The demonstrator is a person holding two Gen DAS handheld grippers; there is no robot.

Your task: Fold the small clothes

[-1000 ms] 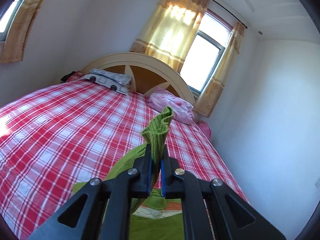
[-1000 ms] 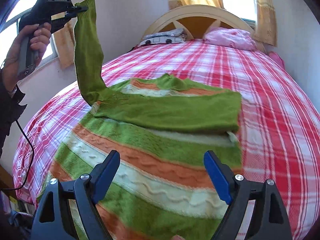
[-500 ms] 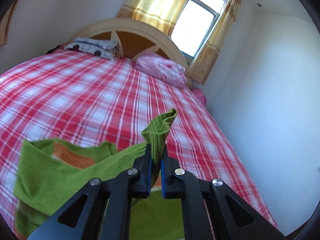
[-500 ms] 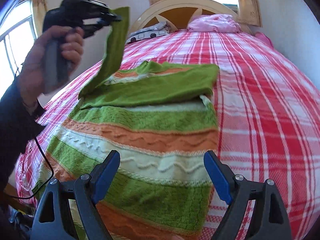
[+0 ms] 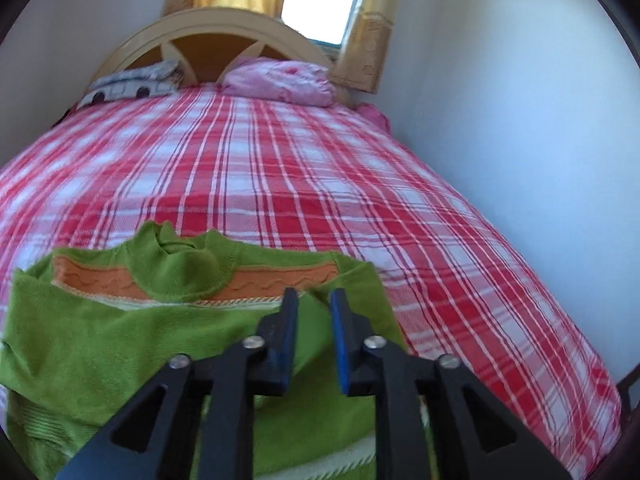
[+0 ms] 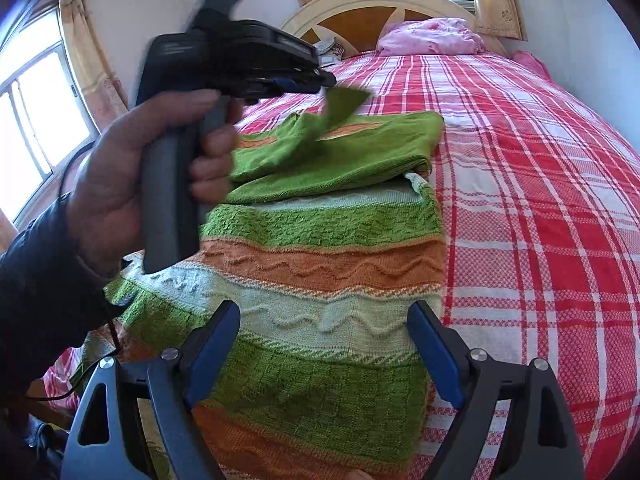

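Note:
A green, orange and white striped knit sweater (image 6: 320, 264) lies on the red plaid bed; it also shows in the left wrist view (image 5: 120, 332). Both green sleeves are folded across its chest. My left gripper (image 5: 314, 300) hovers over the sweater's upper part with its jaws slightly apart and nothing between them. In the right wrist view the left gripper (image 6: 324, 80) is just above the green sleeve cuff (image 6: 344, 104), which falls free in mid-air. My right gripper (image 6: 324, 320) is wide open and empty above the sweater's lower half.
The red plaid bedsheet (image 5: 320, 184) spreads beyond and right of the sweater. A pink bundle (image 5: 280, 82) and a grey patterned pillow (image 5: 132, 84) lie by the headboard (image 5: 208, 32). A white wall (image 5: 520, 120) runs along the bed's right side.
My left gripper carried the sleeve down and across over the sweater, then opened and let the cuff go. My right gripper stayed open and moved in closer over the sweater.

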